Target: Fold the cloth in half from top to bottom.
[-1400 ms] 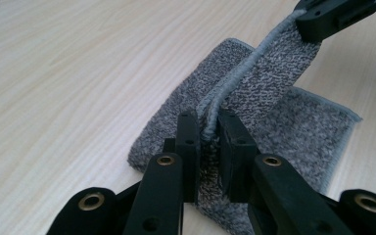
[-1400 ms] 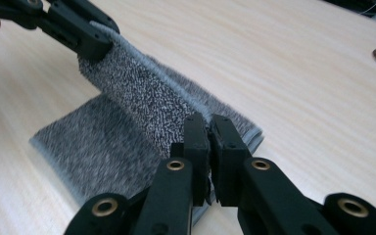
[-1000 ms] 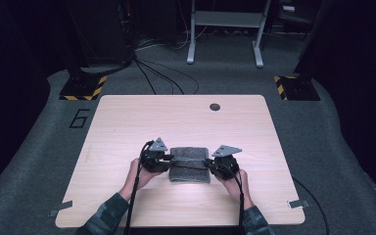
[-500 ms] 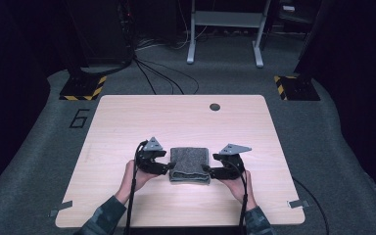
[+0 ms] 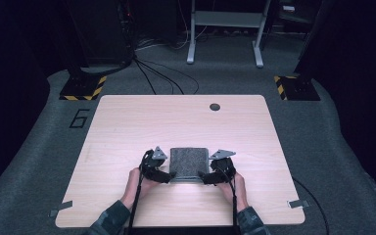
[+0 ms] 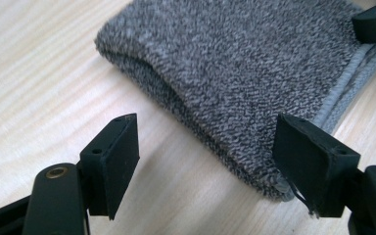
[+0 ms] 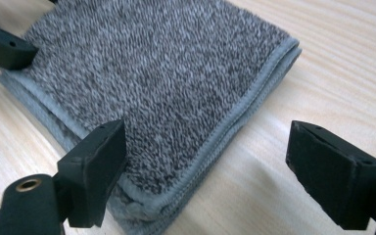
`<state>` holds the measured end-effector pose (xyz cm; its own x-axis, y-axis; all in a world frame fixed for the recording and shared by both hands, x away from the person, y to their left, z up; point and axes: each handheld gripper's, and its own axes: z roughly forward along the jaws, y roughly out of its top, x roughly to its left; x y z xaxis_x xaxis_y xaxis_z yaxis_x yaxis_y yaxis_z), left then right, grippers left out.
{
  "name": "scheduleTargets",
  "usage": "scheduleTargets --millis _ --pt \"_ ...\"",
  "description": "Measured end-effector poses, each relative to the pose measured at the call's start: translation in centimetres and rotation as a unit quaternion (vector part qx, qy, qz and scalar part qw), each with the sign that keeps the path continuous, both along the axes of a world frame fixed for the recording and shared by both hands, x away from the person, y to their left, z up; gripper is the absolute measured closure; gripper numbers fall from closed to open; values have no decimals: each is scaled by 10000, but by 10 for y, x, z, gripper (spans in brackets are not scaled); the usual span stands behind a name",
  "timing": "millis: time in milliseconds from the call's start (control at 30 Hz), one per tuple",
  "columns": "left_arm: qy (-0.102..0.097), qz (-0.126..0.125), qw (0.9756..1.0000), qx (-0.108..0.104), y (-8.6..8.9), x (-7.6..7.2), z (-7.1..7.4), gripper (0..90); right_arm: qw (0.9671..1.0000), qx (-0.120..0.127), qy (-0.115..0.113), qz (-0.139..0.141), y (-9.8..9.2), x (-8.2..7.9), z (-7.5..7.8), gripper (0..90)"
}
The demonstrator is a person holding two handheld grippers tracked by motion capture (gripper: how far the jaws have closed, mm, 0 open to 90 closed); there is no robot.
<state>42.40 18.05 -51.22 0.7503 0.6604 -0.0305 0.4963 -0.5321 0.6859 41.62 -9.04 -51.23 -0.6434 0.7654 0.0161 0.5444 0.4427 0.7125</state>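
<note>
Now the left gripper point(image 5: 162, 175) is seen w/ jaws spread wide, nothing clamped; they have just been opening, and only the near left corner of the folded grey towel point(image 5: 189, 163) lies between them, untouched by the pads point(image 6: 120, 161). The right gripper point(image 5: 209, 177) is likewise spread wide, its jaws also just opened, w/ the towel's near right corner point(image 7: 142, 205) lying between but not pressed.

The towel is laid flat as a neat rectangle on the wooden table point(image 5: 127, 127), toward the near edge, approx. midway between the two hands. Its stitched hem point(image 7: 245, 103) is seen along the right side; a soft rounded fold point(image 6: 176, 105) runs along the left.

The step in hand is judged to be the release after a fold: corners let go, cloth settled. Next, either both grippers are to be drawn back clear, w/o dragging the layers, or another fold is to be made, i.e. fresh grips taken on an edge and all layers caught together.

Farther out, a small dark round cap point(image 5: 215, 106) sits near the table's far edge.
</note>
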Motion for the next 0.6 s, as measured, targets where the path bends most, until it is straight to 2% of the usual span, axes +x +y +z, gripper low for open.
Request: scheduleTargets --millis 67,167,300,333,400,467,500,533,600 --pt "13 8 10000 -3 0 -2 -3 255 9999 -118 -42 50 0 -2 -2 154" --pt "-52 56 10000 -35 1 -7 -6 256 9998 -112 -91 143 0 -6 -6 169" --pt "-82 23 9999 -124 4 -7 1 251 9999 -54 -54 150 -2 -3 -2 164" --pt "-152 9 9997 -196 6 -5 5 244 9998 24 -62 185 -4 0 1 166" --pt "-330 131 9988 -331 10 1 14 243 9995 244 -25 173 -8 6 11 174" --pt "-308 228 9983 -431 14 12 24 233 9988 455 -25 163 -11 15 19 174" --pt "-385 318 9978 -431 14 18 27 230 9987 484 -42 139 -12 21 23 174" --pt "-379 349 9979 -401 14 24 31 231 9988 480 -63 63 -12 26 26 176" --pt "-451 443 9974 -352 12 36 31 231 9991 410 -102 -75 -10 36 28 178"
